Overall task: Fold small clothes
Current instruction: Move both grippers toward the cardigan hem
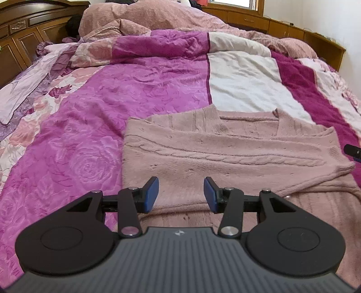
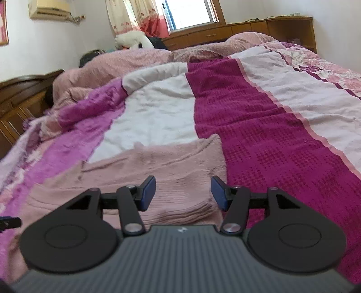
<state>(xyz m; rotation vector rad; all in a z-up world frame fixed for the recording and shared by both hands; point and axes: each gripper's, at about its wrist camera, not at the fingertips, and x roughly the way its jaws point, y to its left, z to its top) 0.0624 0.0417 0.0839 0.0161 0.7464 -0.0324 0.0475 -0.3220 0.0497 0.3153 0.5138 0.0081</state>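
A pink knitted sweater [image 1: 225, 155] lies flat on the bed, partly folded, with a sleeve laid across its body. My left gripper [image 1: 181, 195] is open and empty, just above the sweater's near edge. The sweater also shows in the right wrist view [image 2: 158, 166]. My right gripper [image 2: 183, 193] is open and empty over the sweater's ribbed hem, close to its right edge. The tip of the right gripper shows at the right edge of the left wrist view [image 1: 353, 150].
The bed is covered by a striped blanket of pink, white and magenta [image 1: 140, 90] [image 2: 259, 126]. A rumpled pink quilt [image 1: 146, 18] lies at the far end. A wooden headboard [image 1: 22, 38] stands at the left, wooden cabinets [image 2: 248, 29] at the back.
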